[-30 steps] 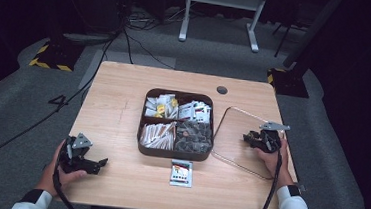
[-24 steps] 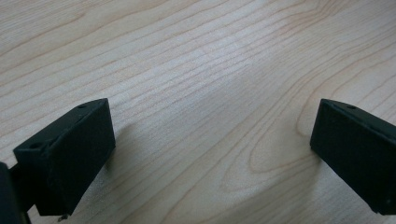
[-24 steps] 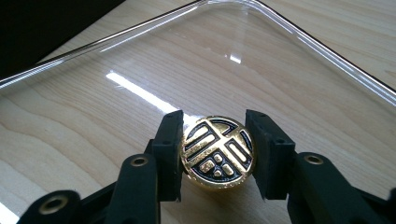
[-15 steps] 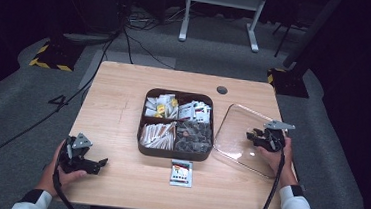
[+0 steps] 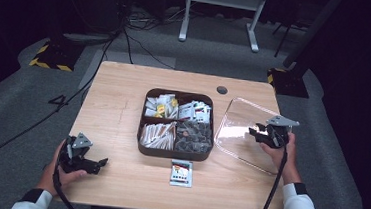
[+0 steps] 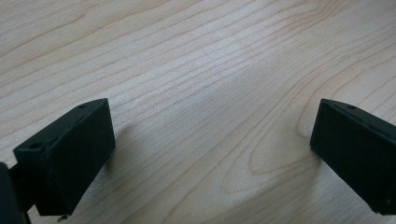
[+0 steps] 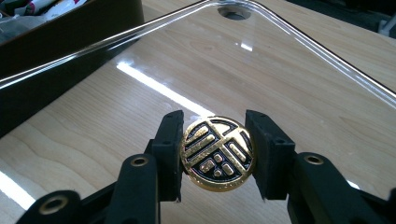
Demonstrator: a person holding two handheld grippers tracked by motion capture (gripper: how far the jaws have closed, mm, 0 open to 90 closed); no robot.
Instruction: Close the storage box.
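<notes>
Lid (image 5: pixel 244 131) tilted up right of tray (image 5: pixel 143 144), my right gripper (image 7: pixel 217 156) clamped on its gold knob (image 7: pixel 217 153) for carrying. My left gripper (image 6: pixel 210 149) open, empty, parked on table (image 5: pixel 124 94).

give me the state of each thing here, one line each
clear lid: off the box, held tilted by its gold knob
compartment box: open, four sections filled
loose packet: flat on the table, outside the box
right gripper: shut on the knob
left gripper: open, holding nothing
</notes>
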